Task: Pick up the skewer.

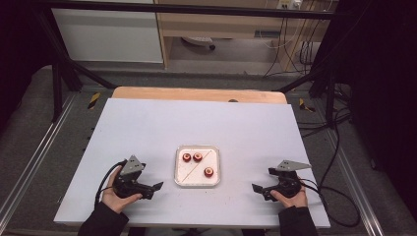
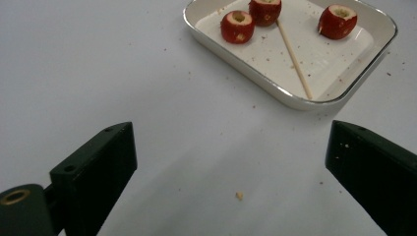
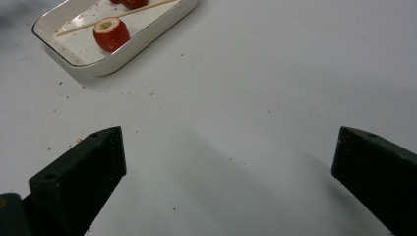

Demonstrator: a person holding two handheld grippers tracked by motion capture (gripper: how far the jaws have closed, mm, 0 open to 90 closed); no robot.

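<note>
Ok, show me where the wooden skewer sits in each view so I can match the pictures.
High view: the wooden skewer lies diagonally in the white tray, mid-table.
Left gripper view: skewer in the tray at top, running from the red fruits toward the near rim.
Right gripper view: skewer at top left, lying behind the lone red fruit.
Shared landmark: the white tray.
</note>
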